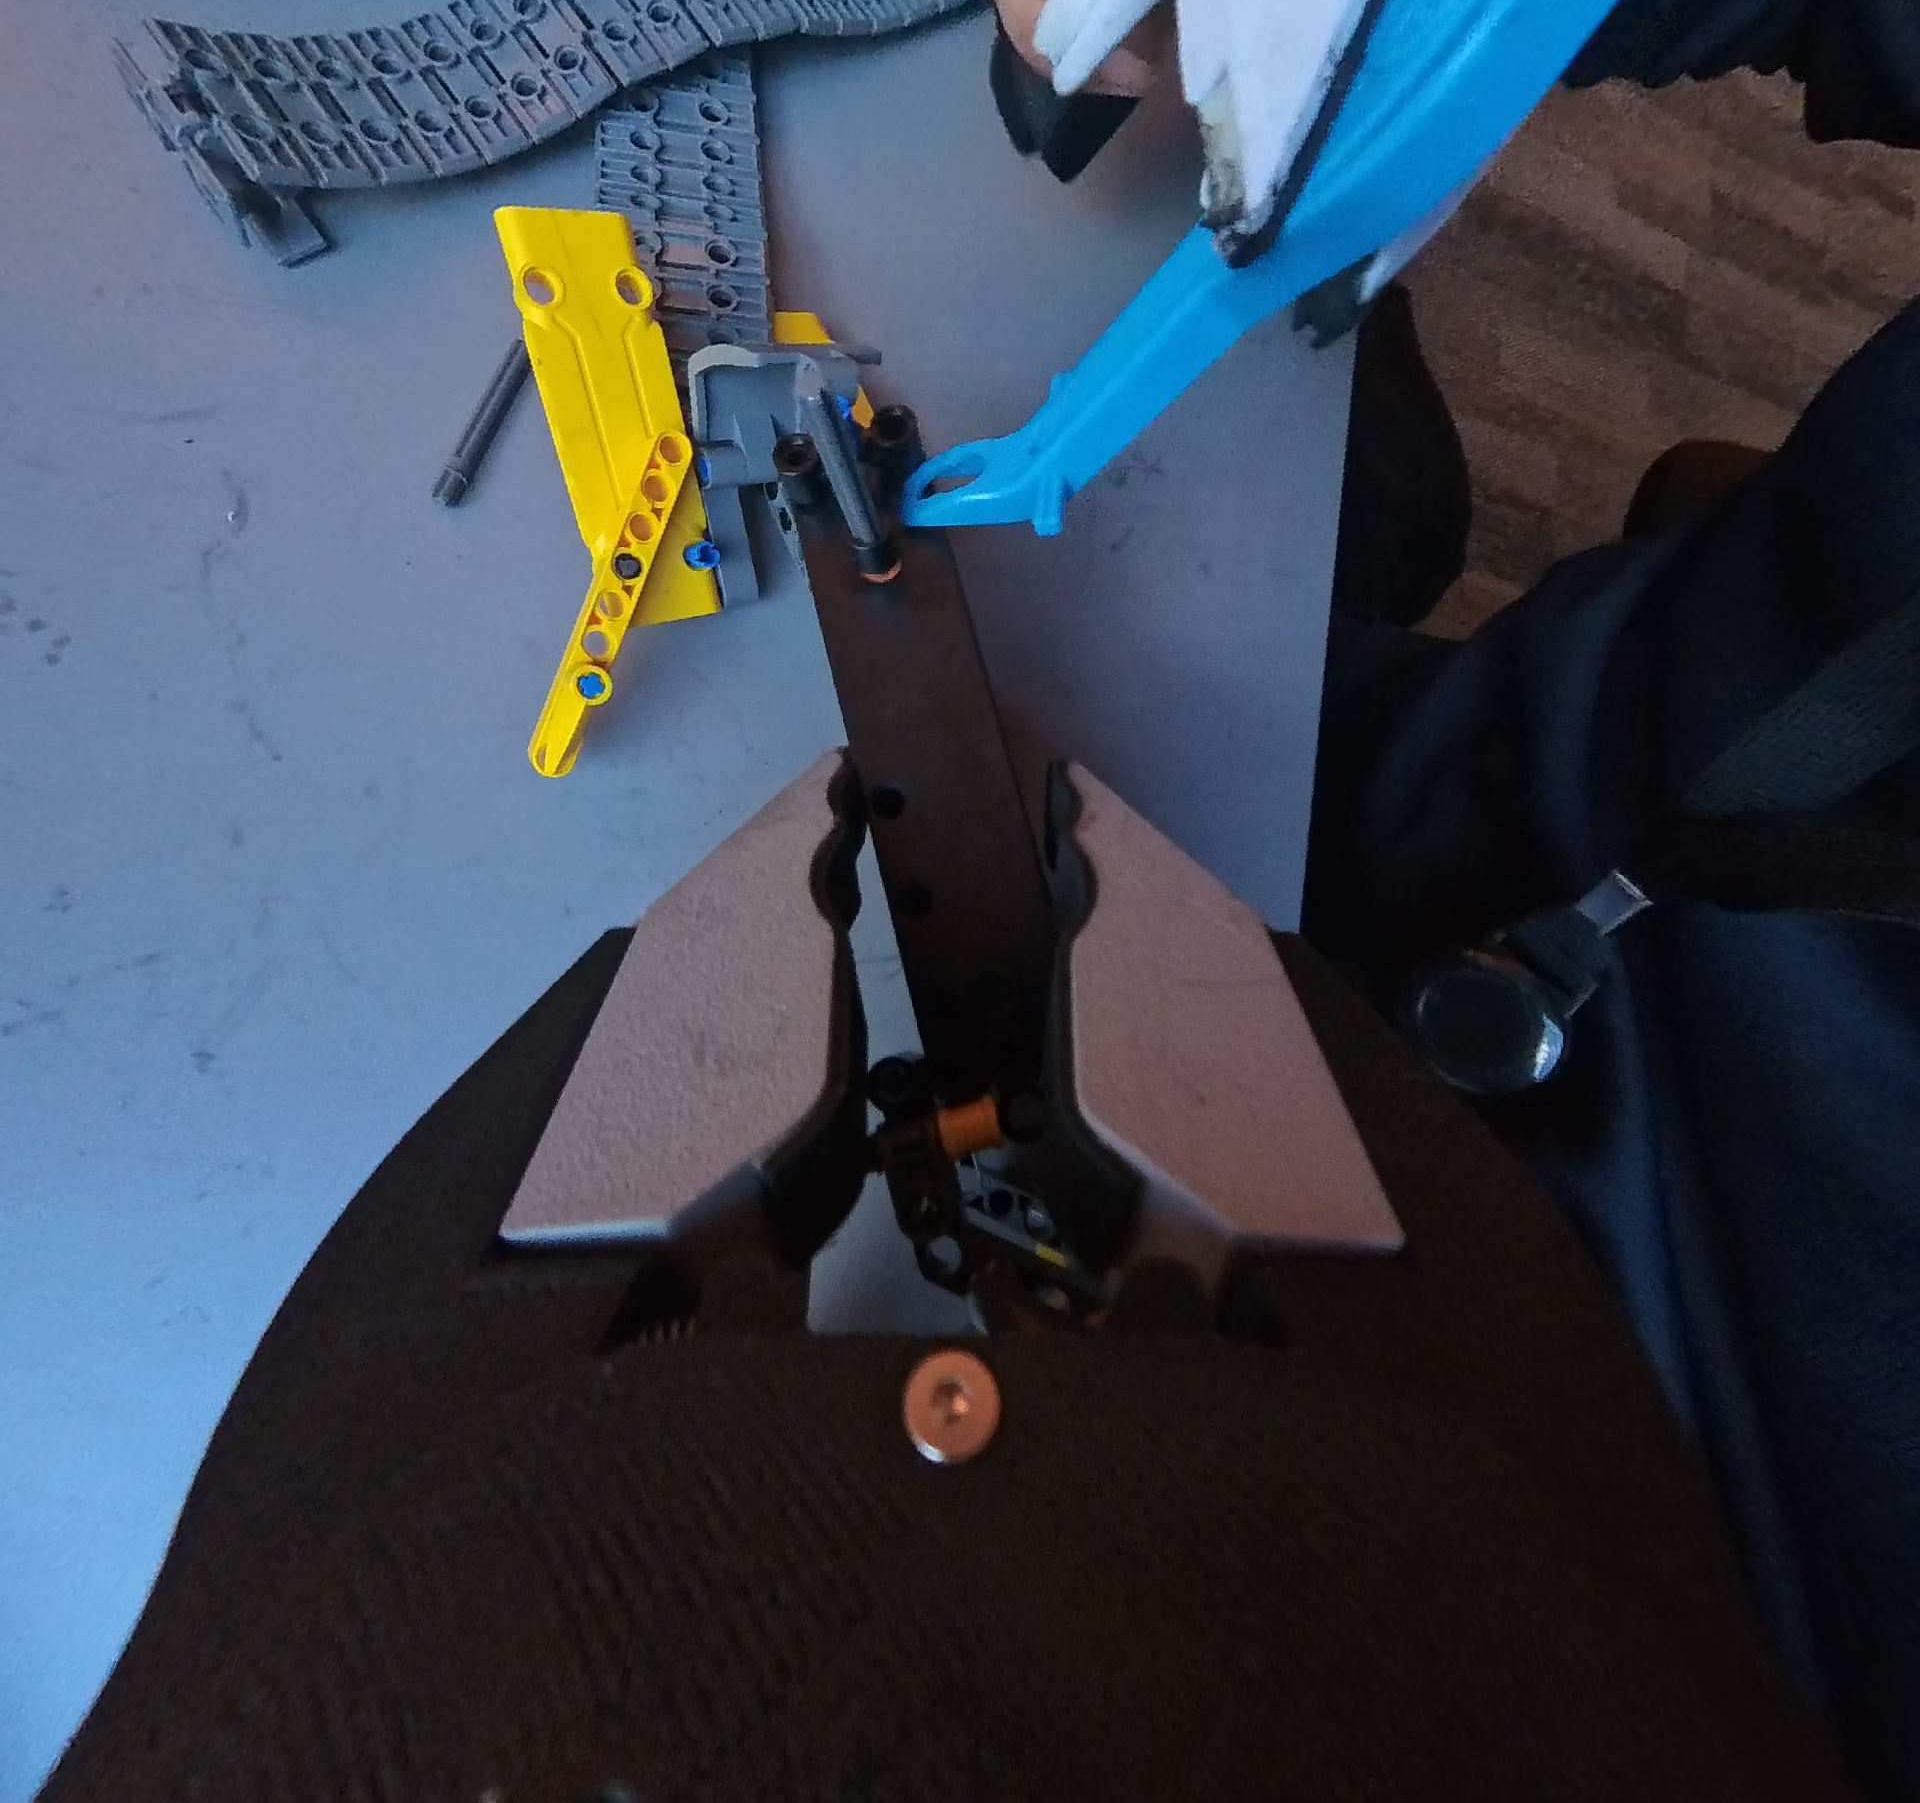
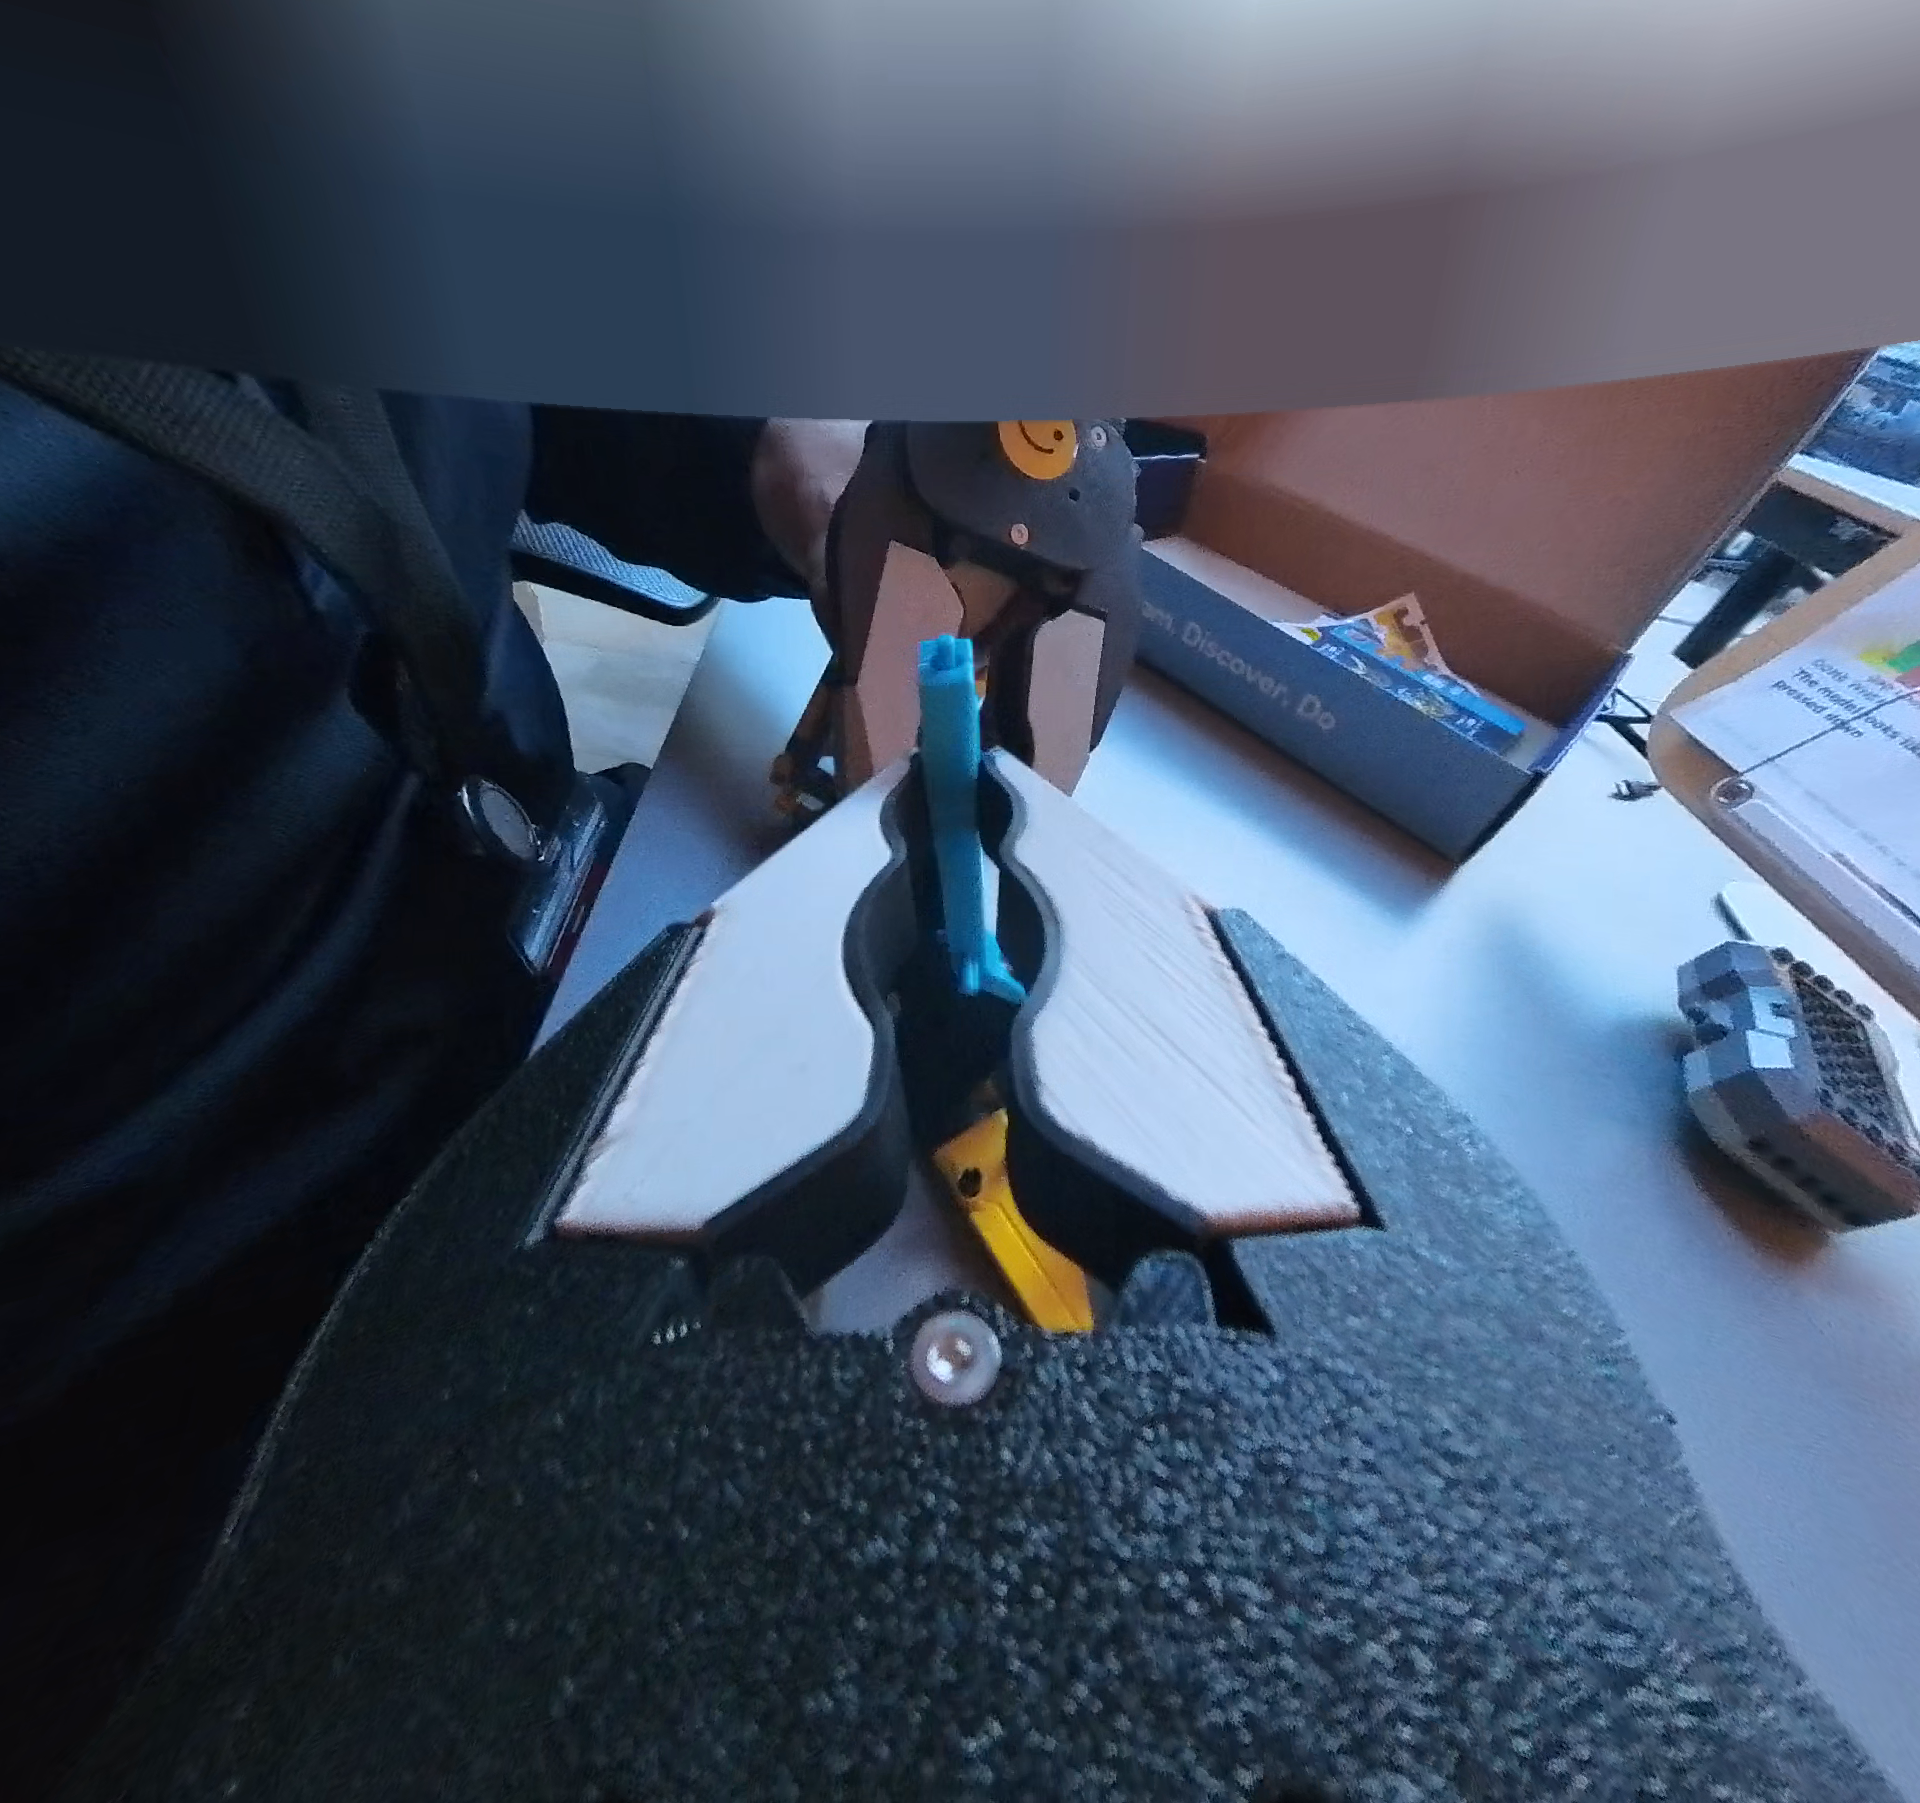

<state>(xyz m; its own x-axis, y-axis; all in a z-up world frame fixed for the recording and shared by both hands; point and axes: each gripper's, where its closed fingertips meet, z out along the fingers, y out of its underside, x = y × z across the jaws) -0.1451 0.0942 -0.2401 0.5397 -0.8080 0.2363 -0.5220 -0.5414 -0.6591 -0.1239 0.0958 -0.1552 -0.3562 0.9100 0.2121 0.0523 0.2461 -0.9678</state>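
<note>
**Tightly held on both sides**

Near me, the left gripper (image 1: 951,797) is pressed together on a long black beam (image 1: 914,693), its fingers clamping the beam's sides about midway along. The beam's far end reaches a small build of a grey block (image 1: 743,423), a yellow panel (image 1: 587,371) and a yellow holed beam (image 1: 613,610), all lying on the grey table (image 1: 208,922).

The right gripper (image 2: 951,782) is pinching a blue lever tool (image 2: 951,818) edge-on. It comes in from the far right, and the tool's looped tip (image 1: 961,496) sits against the beam's far end, just beside a dark axle (image 1: 847,475) standing up there.

To my eye, the tool is long and held well back from its tip, so any twist of the wrist would swing the tip wide. The left grip, being far from the contact, gives the beam room to flex.

Farther off to the left lie a grey track chain (image 1: 468,80) and a loose dark rod (image 1: 483,423).
</note>
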